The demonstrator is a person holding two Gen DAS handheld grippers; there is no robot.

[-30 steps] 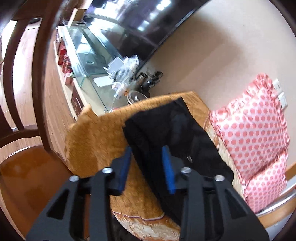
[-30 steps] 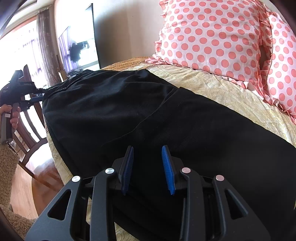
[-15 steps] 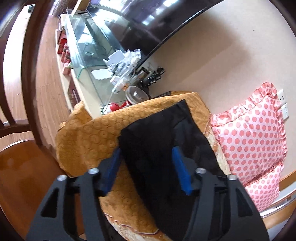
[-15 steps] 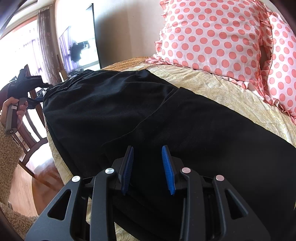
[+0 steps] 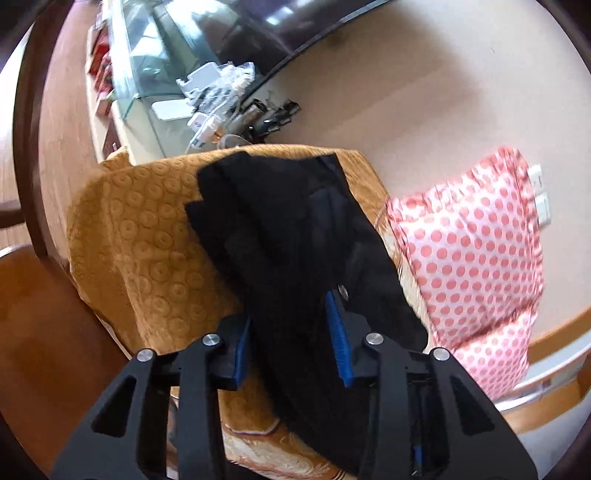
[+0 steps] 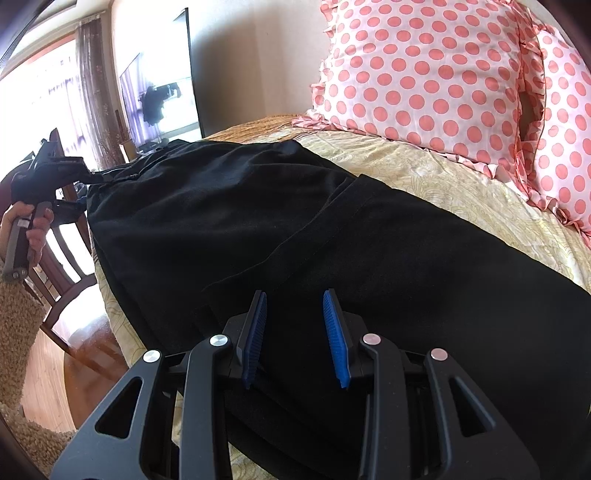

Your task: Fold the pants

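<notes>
Fabric fills the gap between the blue ribbed pads of the left gripper (image 5: 291, 332): a raised fold of the black cloth pants (image 5: 295, 229) runs up between them, and the jaws are closing on it. Whether the pads already press the cloth cannot be told from the left wrist view. In the right wrist view the same tool appears far off at the left, held by a hand (image 6: 31, 229) in a fuzzy beige sleeve (image 6: 18, 332), its tip at the waist end of the garment.

The right gripper (image 6: 297, 328) has its jaws partly apart over the near part of the pants, black cloth showing between the pads; whether it is pinched or merely underneath cannot be told.

The pants lie stretched along the bed, on a pale yellow patterned bedspread (image 6: 424, 177), with an orange-brown blanket with a ring pattern (image 5: 147, 229) under the waist end. Beyond them, against the beige wall (image 5: 424, 92), lean two white pillows with pink polka dots and ruffled edges (image 6: 424, 66). Beside the bed stands a dark wooden chair (image 6: 62, 280) on a wooden floor. Farther away are a glass-topped cabinet (image 5: 147, 74) with white chargers and cables (image 5: 214, 92) on it, and a large dark television screen (image 5: 258, 26).
</notes>
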